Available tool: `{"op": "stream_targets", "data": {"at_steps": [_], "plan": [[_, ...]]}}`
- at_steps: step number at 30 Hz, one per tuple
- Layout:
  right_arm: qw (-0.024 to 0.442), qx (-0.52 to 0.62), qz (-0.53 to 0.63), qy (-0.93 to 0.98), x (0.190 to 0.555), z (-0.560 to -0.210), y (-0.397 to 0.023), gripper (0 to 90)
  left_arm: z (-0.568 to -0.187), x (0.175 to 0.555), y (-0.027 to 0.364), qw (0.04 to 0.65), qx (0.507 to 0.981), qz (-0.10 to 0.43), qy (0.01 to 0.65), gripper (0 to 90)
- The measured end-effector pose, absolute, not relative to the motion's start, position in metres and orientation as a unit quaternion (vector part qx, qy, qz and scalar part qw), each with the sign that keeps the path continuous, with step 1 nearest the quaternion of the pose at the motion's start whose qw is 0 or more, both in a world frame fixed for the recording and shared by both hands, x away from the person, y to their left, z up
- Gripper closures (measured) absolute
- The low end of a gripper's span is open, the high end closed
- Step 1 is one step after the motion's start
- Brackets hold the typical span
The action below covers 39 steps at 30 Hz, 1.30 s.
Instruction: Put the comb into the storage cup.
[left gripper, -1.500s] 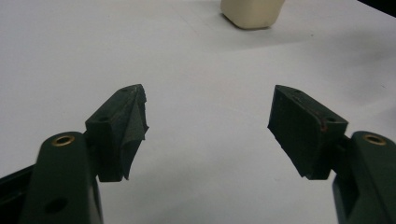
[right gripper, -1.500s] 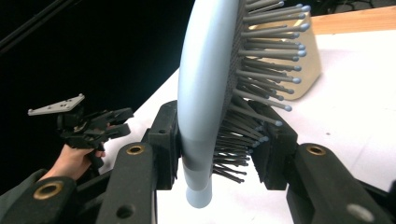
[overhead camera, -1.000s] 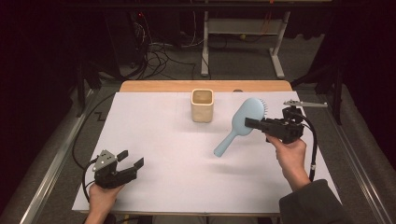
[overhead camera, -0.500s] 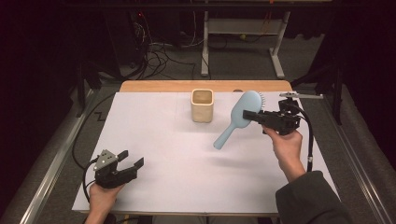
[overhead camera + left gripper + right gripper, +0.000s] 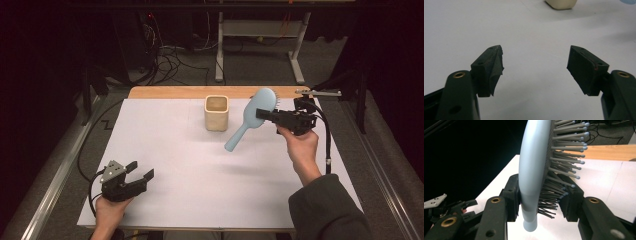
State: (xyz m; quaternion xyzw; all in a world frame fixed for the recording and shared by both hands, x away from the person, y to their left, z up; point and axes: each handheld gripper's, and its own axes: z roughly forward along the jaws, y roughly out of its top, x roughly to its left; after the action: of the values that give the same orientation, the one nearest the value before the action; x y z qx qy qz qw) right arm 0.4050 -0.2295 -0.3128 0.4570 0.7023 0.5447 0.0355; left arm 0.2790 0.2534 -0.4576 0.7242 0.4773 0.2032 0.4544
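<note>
High view has the right hand-held gripper (image 5: 265, 114) clamped on the head of a light blue plastic paddle hairbrush (image 5: 250, 124), held up over the white table (image 5: 180, 150) just right of a cream square cup (image 5: 217, 113). The left hand-held gripper (image 5: 140, 170) sits wide, nothing in it, at the near-left corner.

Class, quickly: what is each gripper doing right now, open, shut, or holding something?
Left gripper: open, holding nothing, low over the white table.
Right gripper: shut on the head of the light blue plastic hairbrush, held above the table.
</note>
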Motion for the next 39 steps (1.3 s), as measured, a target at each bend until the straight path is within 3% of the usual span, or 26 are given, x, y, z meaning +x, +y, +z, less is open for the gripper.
{"op": "stream_targets", "data": {"at_steps": [39], "plan": [[0.088,0.467,0.527,0.705,0.46,-0.266,-0.193,57.0,-0.458,0.28,0.252,0.448,0.732,0.194,0.475,29.7]]}}
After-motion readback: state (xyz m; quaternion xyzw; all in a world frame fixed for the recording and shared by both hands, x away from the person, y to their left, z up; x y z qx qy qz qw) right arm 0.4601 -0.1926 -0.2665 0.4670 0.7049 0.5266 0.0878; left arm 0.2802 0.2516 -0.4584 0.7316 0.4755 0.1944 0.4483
